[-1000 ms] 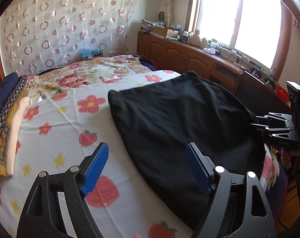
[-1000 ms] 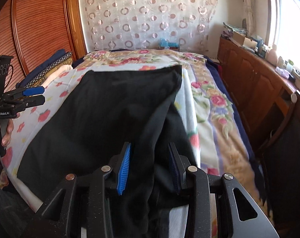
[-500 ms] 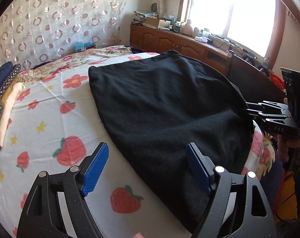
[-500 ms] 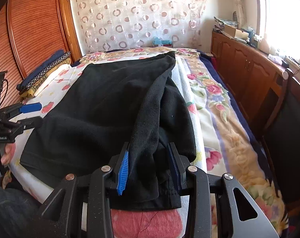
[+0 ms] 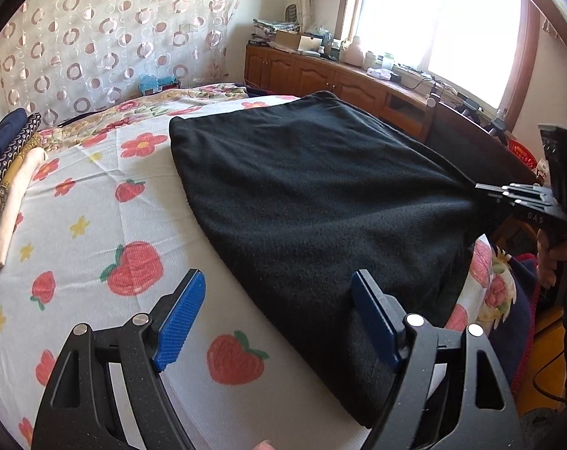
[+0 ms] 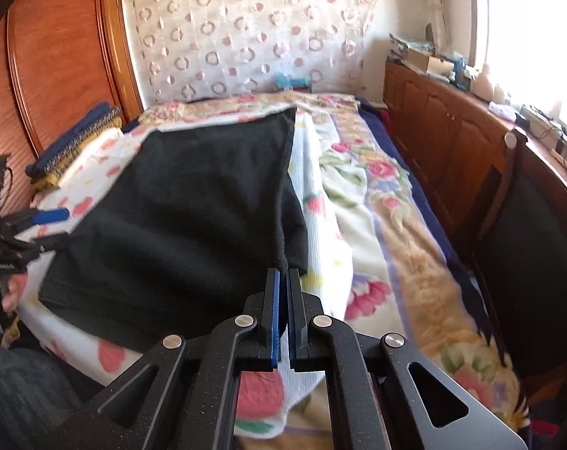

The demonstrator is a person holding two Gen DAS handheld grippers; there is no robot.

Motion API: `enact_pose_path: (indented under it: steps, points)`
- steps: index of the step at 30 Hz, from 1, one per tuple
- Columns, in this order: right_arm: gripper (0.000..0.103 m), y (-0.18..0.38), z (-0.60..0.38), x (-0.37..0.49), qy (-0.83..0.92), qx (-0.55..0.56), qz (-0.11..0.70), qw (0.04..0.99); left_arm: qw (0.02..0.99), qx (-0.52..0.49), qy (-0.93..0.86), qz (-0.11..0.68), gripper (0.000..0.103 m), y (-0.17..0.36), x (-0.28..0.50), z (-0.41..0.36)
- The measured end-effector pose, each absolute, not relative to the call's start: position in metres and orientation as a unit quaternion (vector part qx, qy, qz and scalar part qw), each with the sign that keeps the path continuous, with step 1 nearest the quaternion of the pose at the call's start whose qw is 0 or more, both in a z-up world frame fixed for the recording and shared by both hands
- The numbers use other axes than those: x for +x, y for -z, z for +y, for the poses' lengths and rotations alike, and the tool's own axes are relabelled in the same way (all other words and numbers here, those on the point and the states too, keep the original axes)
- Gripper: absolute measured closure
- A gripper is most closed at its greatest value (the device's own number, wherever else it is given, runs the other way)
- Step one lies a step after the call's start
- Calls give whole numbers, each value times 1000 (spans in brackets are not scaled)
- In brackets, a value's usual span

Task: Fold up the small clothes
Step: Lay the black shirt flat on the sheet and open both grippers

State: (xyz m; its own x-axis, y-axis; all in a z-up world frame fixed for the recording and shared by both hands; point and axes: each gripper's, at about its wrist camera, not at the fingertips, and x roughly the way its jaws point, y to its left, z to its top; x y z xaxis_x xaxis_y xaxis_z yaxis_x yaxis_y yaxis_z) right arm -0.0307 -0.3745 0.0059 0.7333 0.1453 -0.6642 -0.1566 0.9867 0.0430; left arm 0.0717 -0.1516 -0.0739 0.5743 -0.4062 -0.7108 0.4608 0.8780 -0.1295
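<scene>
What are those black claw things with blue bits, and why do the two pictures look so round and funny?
They are two hand-held grippers, like big tongs, each with a small camera on it. A person holds one in each hand. The cameras have very wide lenses, so everything bends.

One picture looks out from the left gripper: its blue-padded fingers stand wide open over the near edge of a black fleece garment, holding nothing. The other looks out from the right gripper: its fingers are pinched shut on a corner of that same garment.

The garment lies spread on a white bedsheet printed with strawberries and flowers. A stack of folded cloths sits at the bed's far side. The job is folding clothes.
</scene>
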Motion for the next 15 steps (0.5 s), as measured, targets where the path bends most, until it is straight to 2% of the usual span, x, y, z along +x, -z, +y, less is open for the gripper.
enact_pose_path:
  steps: [6, 9, 14, 15]
  points:
    - [100, 1, -371, -29, -74, -4, 350, 934, 884, 39, 243, 398, 22, 78, 68, -150]
    - [91, 3, -373, -28, -70, -1, 350, 934, 882, 40, 243, 401, 22, 79, 67, -151]
    - [63, 8, -373, -24, -84, 2, 363, 928, 878, 47, 246, 408, 22, 85, 63, -155]
    - [61, 10, -374, -23, -90, 5, 365, 927, 876, 48, 247, 411, 22, 87, 62, -155]
